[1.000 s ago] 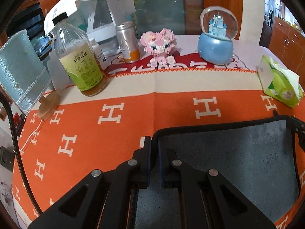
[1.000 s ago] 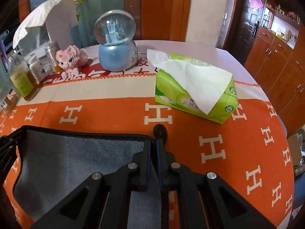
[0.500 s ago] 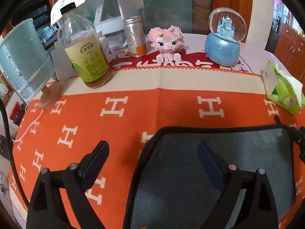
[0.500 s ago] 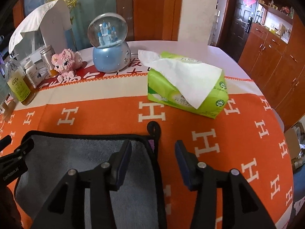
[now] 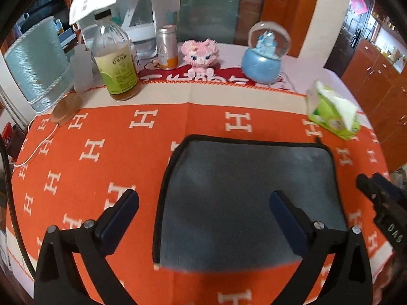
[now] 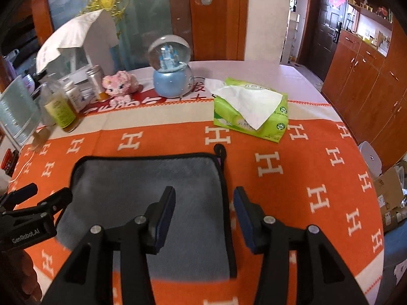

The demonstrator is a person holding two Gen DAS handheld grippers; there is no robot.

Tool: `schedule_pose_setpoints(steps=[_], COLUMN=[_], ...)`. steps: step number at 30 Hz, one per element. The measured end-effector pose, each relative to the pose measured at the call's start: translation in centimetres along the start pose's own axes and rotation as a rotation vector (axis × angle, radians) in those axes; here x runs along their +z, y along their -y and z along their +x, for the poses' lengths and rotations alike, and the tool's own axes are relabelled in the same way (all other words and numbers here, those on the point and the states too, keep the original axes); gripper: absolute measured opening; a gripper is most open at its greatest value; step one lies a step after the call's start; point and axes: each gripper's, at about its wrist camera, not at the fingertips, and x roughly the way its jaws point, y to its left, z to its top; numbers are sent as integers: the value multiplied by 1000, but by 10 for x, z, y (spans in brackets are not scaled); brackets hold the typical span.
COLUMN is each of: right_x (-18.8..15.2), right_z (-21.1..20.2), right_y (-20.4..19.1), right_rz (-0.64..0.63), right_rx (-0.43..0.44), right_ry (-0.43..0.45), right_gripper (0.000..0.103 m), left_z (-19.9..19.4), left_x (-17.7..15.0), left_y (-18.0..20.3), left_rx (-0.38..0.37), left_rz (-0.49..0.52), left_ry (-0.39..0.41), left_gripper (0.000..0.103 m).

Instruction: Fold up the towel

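A grey towel with black edging (image 5: pixel 244 190) (image 6: pixel 142 198) lies flat and folded on the orange cloth with white H marks. My left gripper (image 5: pixel 203 208) is open and empty, raised above the towel's left edge. My right gripper (image 6: pixel 204 208) is open and empty, raised above the towel's right edge. The towel's hanging loop (image 6: pixel 220 150) sticks out at its far right corner. The right gripper also shows at the right edge of the left wrist view (image 5: pixel 376 190), and the left gripper at the left edge of the right wrist view (image 6: pixel 35 198).
Behind the towel stand a green tissue pack (image 6: pixel 250 110), a blue snow globe (image 6: pixel 173 76), a pink block figure (image 5: pixel 201 54), a glass bottle (image 5: pixel 115 58), a can (image 5: pixel 166 48) and a lamp shade (image 5: pixel 38 63). Wooden cabinets (image 6: pixel 368 84) are at the right.
Both grippers were shut on the towel's far corners, then opened and let go. Both have since pulled back and risen; the towel stays flat on the cloth.
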Motion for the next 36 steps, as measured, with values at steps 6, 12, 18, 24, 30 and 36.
schedule_pose_setpoints(steps=[6,12,18,24,30,36], right_x=[-18,-32,-46,-62,-82,-100], right_z=[-45,-75,-100,-133,-162,-179], right_y=[-7,-6,1,2,0,-1], right_rz=[-20,-19,4,1,-4,-20], right_rx=[23,12,35,61,94,112], right_ry=[25,40,41,79,100,103], right_gripper=[48,48,52,67,70,71], left_z=[-54,-92,-121,-150,-177,-199], left_x=[-22,-40,-62,-86,-106,-121], left_y=[14,22,24,18,11,12], left_rx=[-22,-31,-18,-18,-23,-34], left_rz=[25,39,62,69,45,39], left_ry=[50,92,112,134,161,170], left_gripper=[102,102,102,102,102,102])
